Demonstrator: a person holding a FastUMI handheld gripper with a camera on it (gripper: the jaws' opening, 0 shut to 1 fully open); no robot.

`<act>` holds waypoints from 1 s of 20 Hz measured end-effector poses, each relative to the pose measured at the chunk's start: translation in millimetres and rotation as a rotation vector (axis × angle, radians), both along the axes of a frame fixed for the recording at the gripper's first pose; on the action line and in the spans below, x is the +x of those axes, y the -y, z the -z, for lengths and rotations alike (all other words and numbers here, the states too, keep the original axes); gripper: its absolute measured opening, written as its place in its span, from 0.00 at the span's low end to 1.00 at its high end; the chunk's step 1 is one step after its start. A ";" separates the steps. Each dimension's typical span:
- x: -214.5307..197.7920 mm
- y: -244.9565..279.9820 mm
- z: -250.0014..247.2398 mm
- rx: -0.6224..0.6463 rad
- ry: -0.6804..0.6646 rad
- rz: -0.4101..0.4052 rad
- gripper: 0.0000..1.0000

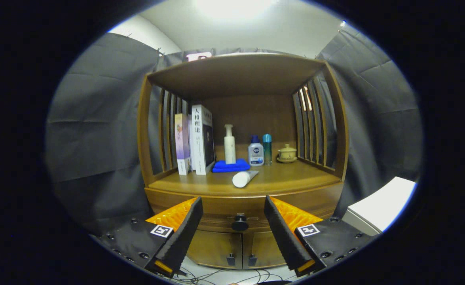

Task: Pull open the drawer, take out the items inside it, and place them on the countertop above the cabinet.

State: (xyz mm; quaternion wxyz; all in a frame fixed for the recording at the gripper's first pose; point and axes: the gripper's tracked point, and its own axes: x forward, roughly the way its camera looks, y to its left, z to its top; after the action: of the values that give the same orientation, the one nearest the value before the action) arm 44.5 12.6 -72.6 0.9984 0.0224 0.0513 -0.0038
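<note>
Jaws gape wide and empty before the closed drawer's knob (240, 223); the drawer's contents stay hidden.

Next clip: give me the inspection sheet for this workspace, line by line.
Surface: wooden countertop, partly bare.
Job's things: drawer closed, knob untouched; contents hidden.
Clutter: two books, pump bottle on blue cloth, two small bottles, lidded cup, white tube lying down.
Grippers: hand-held gripper open, knob between its fingers, no contact.
Cables: thin wires on the floor.
Surroundings: dark cloth walls, white box beside the cabinet.
</note>
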 end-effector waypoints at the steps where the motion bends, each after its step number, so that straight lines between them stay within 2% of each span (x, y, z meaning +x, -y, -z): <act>1: -8.7 3.7 -9.8 0.013 0.015 0.007 0.98; 5: -33.3 16.1 -55.1 0.041 0.087 0.017 0.98; 10: -72.9 22.0 -110.9 -0.006 0.185 0.026 0.98; 15: -96.5 17.2 -130.8 0.002 0.210 0.024 0.98; 20: -97.5 26.1 -136.1 0.009 0.234 0.041 0.98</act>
State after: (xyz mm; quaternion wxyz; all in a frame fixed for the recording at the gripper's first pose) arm -53.0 -13.5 63.5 0.9972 0.0282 -0.0658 -0.0215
